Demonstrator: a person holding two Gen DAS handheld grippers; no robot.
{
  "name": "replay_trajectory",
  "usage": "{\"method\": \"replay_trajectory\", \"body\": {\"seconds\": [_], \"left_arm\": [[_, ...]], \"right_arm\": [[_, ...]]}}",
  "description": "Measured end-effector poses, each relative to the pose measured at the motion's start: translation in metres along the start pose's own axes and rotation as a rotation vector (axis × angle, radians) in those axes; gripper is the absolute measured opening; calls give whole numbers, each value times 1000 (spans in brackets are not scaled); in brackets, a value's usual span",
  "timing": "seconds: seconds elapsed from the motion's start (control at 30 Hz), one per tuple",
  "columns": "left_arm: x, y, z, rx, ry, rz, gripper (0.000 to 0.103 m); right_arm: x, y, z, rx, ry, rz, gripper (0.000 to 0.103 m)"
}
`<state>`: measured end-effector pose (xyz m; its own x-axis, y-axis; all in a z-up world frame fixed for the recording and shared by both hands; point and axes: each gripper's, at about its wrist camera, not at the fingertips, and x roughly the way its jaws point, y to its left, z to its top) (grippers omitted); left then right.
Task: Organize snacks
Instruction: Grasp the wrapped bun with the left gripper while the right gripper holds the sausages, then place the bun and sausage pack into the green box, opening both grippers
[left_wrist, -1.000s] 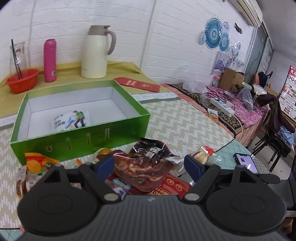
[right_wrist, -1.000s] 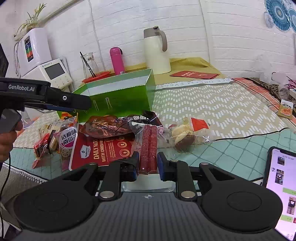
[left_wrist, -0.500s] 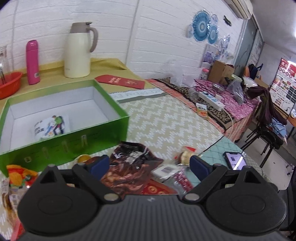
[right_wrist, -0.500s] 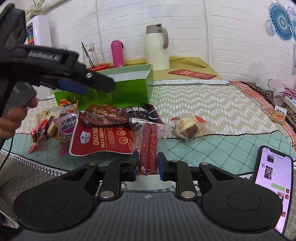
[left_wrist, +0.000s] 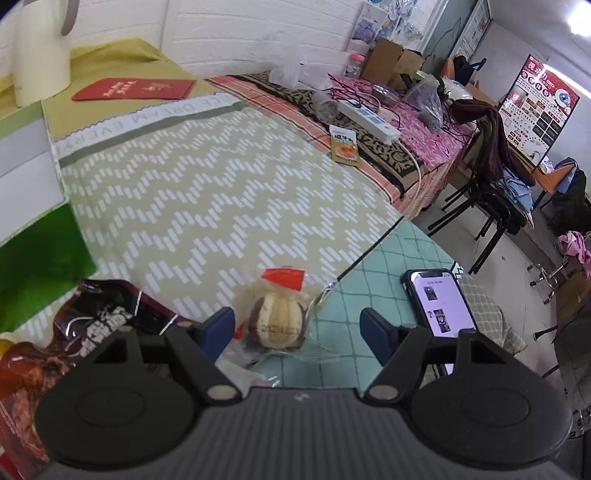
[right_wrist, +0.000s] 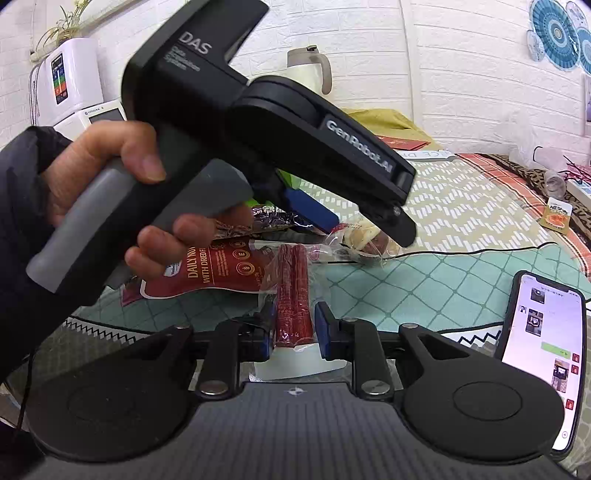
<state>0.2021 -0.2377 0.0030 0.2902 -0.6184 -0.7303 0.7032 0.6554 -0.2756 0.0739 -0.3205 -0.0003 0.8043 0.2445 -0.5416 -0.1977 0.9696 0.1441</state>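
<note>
since a moment ago my left gripper (left_wrist: 297, 326) swung to the wrapped bun (left_wrist: 277, 321), jaws narrowing, still apart; right gripper (right_wrist: 293, 328) brackets the sausage pack (right_wrist: 293, 295), grip unclear; most snacks remain unboxed.

The right gripper (right_wrist: 291, 330) sits low over the teal grid mat (right_wrist: 436, 284), its blue pads on either side of a clear-wrapped pack of two red sausages (right_wrist: 292, 295); whether the pads press the wrap cannot be told. Across the upper left, a person's left hand (right_wrist: 122, 192) holds the left gripper (right_wrist: 362, 225) (marked GenRobot.AI), whose jaws have just been closing, its tips down over a bun in clear wrap (right_wrist: 364, 236). A red nut pouch (right_wrist: 210, 271) lies beside the sausages, and a lit phone (right_wrist: 543, 339) rests at the right.
</note>
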Motion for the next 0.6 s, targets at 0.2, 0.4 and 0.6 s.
{"method": "replay_trajectory", "body": {"seconds": [0.2, 0.4, 0.6], "left_arm": [[8, 8, -1, -33, 18, 12, 48], [8, 1, -5, 29, -2, 47, 46], [-9, 10, -12, -55, -41, 6, 42]], "right_arm": [[4, -4, 1, 12, -3, 0, 51], [20, -4, 2, 26, -16, -5, 57], [15, -1, 6, 26, -13, -2, 48]]}}
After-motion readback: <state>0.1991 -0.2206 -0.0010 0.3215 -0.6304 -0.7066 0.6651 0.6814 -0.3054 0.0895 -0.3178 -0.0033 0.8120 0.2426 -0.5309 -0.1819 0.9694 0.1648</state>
